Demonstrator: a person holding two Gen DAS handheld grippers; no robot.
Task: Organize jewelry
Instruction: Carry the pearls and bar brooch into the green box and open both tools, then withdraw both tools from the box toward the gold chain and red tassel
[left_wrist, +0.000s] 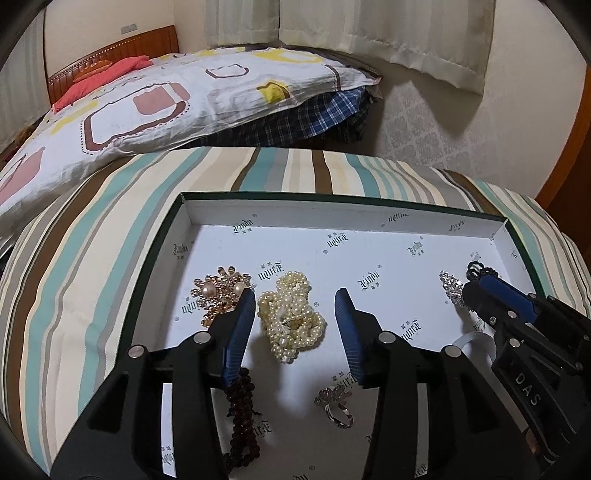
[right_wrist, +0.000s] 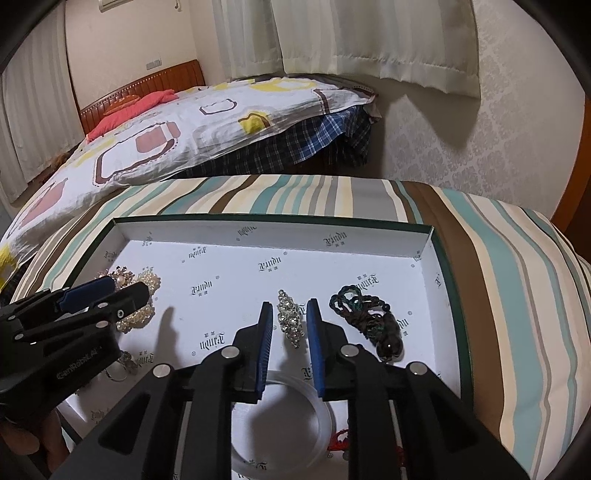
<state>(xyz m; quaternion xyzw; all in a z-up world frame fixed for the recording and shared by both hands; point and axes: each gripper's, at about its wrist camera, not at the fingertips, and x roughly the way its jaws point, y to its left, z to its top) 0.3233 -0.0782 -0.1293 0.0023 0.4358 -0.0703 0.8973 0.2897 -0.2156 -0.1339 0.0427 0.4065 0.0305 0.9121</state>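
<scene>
A shallow white-lined box (left_wrist: 369, 212) with a green rim lies on a striped cushion. My left gripper (left_wrist: 295, 299) is open, its blue pads on either side of a cream pearl bracelet bundle (left_wrist: 291, 321). A gold pearl brooch (left_wrist: 218, 291) lies to its left, dark brown beads (left_wrist: 242, 417) and a silver flower ring (left_wrist: 334, 404) lie nearer. My right gripper (right_wrist: 290, 314) is open around a rhinestone hair clip (right_wrist: 290, 321), not touching it. A dark green bead necklace (right_wrist: 369, 317) lies to its right. A clear white bangle (right_wrist: 284, 417) lies under the gripper.
The striped cushion (left_wrist: 92, 258) carries the box. A bed with a patterned quilt (left_wrist: 166, 92) lies behind. Curtains (right_wrist: 369, 37) and a wallpapered wall (right_wrist: 498, 129) stand at the back right. A small red item (right_wrist: 338, 441) lies by the bangle.
</scene>
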